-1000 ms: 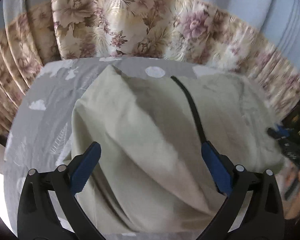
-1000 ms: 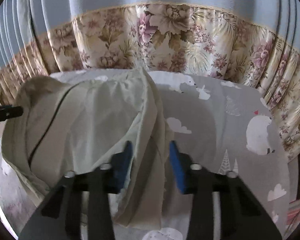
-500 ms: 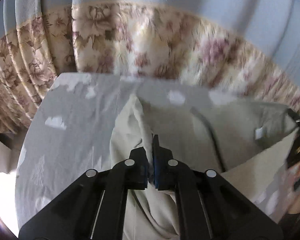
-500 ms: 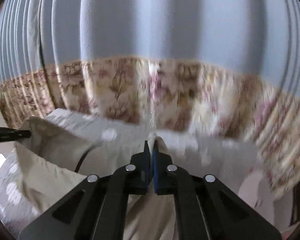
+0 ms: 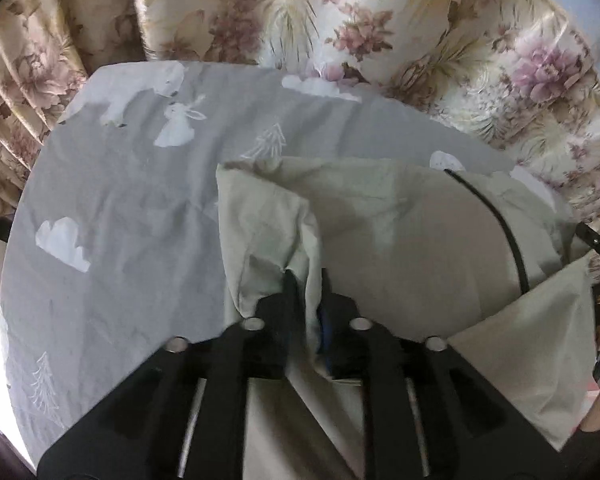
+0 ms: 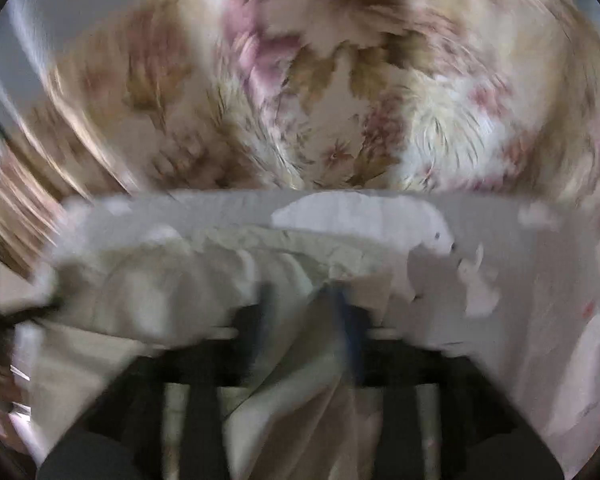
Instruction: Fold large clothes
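Now, change: both grippers had clamped the garment (image 5: 400, 232) half a second earlier; their jaws were opening.
Left gripper (image 5: 306, 296): part open, fold between, loosening.
Right gripper (image 6: 304, 312): wider, blurred, cloth between.
Garment: on the sheet (image 5: 140, 184), far-right part.
Meaning: fold apparently laid, being released.
Writing: none readable.
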Demonstrator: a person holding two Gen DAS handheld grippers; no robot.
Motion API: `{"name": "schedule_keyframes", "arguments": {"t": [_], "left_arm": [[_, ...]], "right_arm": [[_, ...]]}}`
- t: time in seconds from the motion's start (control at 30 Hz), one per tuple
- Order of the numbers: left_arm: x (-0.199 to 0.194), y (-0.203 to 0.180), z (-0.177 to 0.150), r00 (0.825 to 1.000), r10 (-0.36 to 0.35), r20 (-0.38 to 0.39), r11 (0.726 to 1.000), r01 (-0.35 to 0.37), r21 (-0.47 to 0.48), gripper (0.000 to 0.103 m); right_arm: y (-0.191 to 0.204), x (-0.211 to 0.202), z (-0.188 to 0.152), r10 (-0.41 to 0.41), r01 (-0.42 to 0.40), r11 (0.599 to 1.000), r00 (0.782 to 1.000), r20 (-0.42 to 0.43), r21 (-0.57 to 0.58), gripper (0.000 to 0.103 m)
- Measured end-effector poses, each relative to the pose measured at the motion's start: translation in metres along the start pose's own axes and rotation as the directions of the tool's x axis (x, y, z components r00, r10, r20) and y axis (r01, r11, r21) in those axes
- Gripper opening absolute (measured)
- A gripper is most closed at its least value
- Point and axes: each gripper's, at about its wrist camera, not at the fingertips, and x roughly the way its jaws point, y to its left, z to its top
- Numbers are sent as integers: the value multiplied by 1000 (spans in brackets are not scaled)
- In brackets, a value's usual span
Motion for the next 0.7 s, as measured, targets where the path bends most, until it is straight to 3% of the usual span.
{"name": "schedule_keyframes", "arguments": {"t": [0.03,0.07,0.1,0.17,0.33,0.5,0.53,0.57,0.6,0.63,0.7], "left_arm": [[-9,1,-1,999,30,22,1000,-30,7,60],[-17,1,-3,997,57,48,998,-58,14,95],[-31,1,-7,993,74,94,996,-77,35,100],[-53,0,-18,993,44,114,995,-54,83,100],[-82,4,-69,984,56,170,992,-74,104,100],[-79,-19,-137,983,-32,179,973,-10,229,99],[-71,-27,-145,983,-51,174,967,5,255,97],[-63,-33,-149,983,-73,170,964,26,265,82],[-58,-35,-150,983,-83,162,964,38,264,79],[-54,-37,-150,982,-67,177,966,20,258,76],[-61,-42,-146,973,-75,218,964,15,265,48]], "right_arm": [[-9,-14,-3,65,-66,997,998,28,43,63],[-17,-32,-6,131,-135,988,989,64,70,63],[-21,-45,-9,164,-170,982,983,82,76,64],[-27,-73,-26,186,-196,978,974,131,68,68],[-33,-106,-86,129,-126,992,971,201,-31,68],[-13,-89,-148,127,-109,980,987,97,-168,66],[-8,-78,-156,107,-93,978,992,66,-184,60],[-3,-62,-163,66,-58,978,997,35,-199,32],[-1,-52,-166,74,-71,978,997,12,-194,19],[-1,-46,-169,82,-79,981,996,15,-176,17],[2,-57,-170,66,-50,981,995,78,-189,8]]}}
